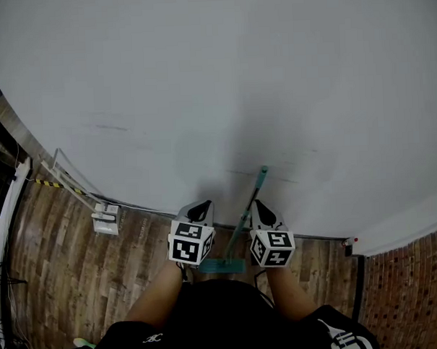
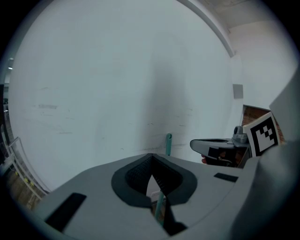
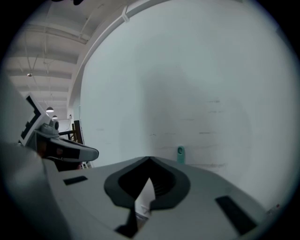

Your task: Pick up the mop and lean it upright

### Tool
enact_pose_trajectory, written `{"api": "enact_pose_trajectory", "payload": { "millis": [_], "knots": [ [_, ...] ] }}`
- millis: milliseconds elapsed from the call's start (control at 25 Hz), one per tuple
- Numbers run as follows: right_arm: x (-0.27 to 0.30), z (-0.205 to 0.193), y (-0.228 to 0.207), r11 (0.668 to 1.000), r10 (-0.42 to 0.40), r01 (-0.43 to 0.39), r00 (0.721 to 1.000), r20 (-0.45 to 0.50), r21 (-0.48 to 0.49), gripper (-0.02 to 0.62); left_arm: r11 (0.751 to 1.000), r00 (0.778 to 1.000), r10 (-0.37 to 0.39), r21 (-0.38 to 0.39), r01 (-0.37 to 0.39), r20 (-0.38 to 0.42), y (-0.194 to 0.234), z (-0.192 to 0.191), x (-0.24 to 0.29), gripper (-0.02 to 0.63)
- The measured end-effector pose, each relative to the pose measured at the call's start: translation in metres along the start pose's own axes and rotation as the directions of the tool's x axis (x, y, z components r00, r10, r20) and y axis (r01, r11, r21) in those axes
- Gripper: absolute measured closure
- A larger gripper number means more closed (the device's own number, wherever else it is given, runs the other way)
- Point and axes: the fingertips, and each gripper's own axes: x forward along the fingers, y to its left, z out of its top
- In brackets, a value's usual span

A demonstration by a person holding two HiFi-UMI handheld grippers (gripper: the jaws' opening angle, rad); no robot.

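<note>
Bare industrial hall: exposed ceiling [image 3: 51, 42], white wall [image 1: 236, 75], plank floor [image 1: 64, 271].

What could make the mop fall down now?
The mop handle leans slanted with its top on the plain white wall, so it might slide sideways.
The left gripper and right gripper, both shut and empty, sit close on either side of it; pulling away could bump it.
The mop head rests on the wooden floor and might skid out.

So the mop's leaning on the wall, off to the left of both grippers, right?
Not quite. The mop does lean on the wall, but it stands between the left gripper and the right gripper, not left of both. The head view shows it.
</note>
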Motion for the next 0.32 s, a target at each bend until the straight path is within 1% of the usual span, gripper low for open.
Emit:
{"api": "enact_pose_trajectory", "payload": {
  "millis": [320],
  "knots": [
    [-0.0063,-0.0096,0.0045,1.0,0.015,-0.014,1.0,-0.026,0.008,0.581,1.0,1.0,-0.006,0.002,0.006,-0.001,-0.0021,-0.0031,-0.005,0.609]
  ]
}}
